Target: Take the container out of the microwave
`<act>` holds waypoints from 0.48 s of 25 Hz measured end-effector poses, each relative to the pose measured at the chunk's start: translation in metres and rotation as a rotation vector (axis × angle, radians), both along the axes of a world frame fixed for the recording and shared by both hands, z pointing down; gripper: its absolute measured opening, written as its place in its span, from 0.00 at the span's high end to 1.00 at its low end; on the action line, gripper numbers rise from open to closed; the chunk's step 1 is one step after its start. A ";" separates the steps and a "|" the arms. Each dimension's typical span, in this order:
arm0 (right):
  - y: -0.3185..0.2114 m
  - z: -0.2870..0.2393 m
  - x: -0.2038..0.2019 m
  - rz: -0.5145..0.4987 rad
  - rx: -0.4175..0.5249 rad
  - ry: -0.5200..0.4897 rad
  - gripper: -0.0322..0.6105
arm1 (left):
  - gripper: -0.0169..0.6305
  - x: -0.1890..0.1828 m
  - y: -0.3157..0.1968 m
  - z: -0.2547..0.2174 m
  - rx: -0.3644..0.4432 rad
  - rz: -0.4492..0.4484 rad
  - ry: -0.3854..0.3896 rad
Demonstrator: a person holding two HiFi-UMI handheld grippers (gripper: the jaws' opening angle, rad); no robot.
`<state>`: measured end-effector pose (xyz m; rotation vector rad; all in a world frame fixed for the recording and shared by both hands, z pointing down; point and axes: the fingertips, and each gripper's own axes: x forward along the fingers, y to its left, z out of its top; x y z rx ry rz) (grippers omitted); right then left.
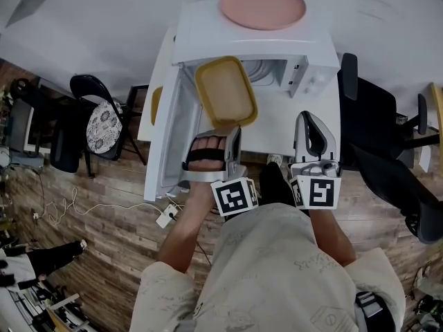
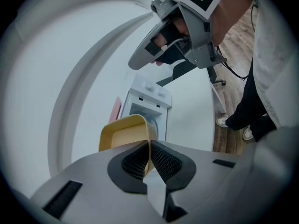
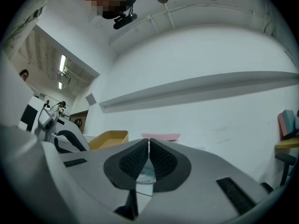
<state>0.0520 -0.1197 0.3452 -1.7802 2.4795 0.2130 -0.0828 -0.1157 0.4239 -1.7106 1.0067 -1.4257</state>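
Pinching the near wall of the yellow container point(image 1: 225, 92) between the closed jaws of the left hand-held gripper point(image 1: 231, 131), pads pressing on both faces of the thin rim. Holding it in front of the mouth of the microwave point(image 1: 256, 47), over the white worktop point(image 1: 277, 133), with the door point(image 1: 168, 137) standing open at the left. Hovering the right hand-held gripper point(image 1: 313, 120) just right of the container, apart from it, jaws shut together on nothing. Getting the open door and the whole round of the pink plate point(image 1: 263, 4) on the microwave roof from the head view alone. Seeing the pinch itself only in the left gripper view. Catching mere slivers of plate and container in the right gripper view. Failing to make out whether the container's far end is clear of the cavity.
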 end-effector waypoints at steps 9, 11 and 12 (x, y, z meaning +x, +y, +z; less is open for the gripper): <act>-0.002 0.008 -0.002 -0.024 -0.040 0.020 0.91 | 0.94 -0.001 0.002 0.004 -0.011 -0.004 0.001; -0.003 0.008 -0.001 -0.027 -0.040 0.020 0.91 | 0.94 -0.001 0.002 0.003 -0.013 -0.006 0.003; -0.003 0.008 -0.002 -0.029 -0.041 0.020 0.91 | 0.94 -0.001 0.002 0.003 -0.014 -0.007 0.005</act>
